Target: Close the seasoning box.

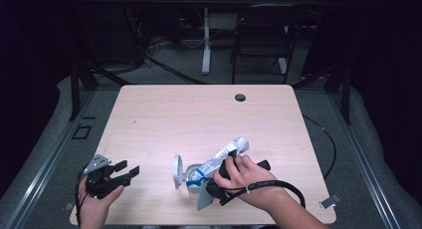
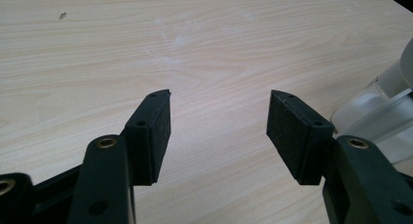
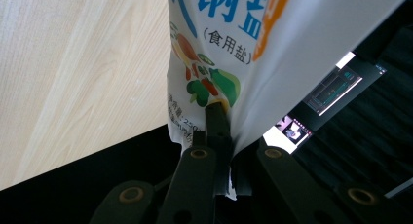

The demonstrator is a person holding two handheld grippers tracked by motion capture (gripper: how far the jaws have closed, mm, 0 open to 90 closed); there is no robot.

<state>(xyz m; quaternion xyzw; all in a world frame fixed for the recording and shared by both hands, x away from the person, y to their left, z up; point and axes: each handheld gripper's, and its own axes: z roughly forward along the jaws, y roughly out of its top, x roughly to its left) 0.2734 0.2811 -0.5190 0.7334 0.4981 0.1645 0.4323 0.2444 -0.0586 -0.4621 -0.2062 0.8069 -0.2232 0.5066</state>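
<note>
White salt bag (image 1: 224,157) with blue and orange print and vegetable artwork, tilted, lower end over clear container (image 1: 194,181), bottom seam pinched between jaws of right gripper (image 3: 221,136). Container near front edge of table, white round lid (image 1: 177,171) flipped upright beside it.

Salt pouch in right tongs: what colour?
White pouch with blue and orange lettering, vegetable graphics; clearest in right gripper view.

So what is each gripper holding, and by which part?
The right gripper pinches the salt bag by its edge. The left gripper is open and holds nothing.
</note>
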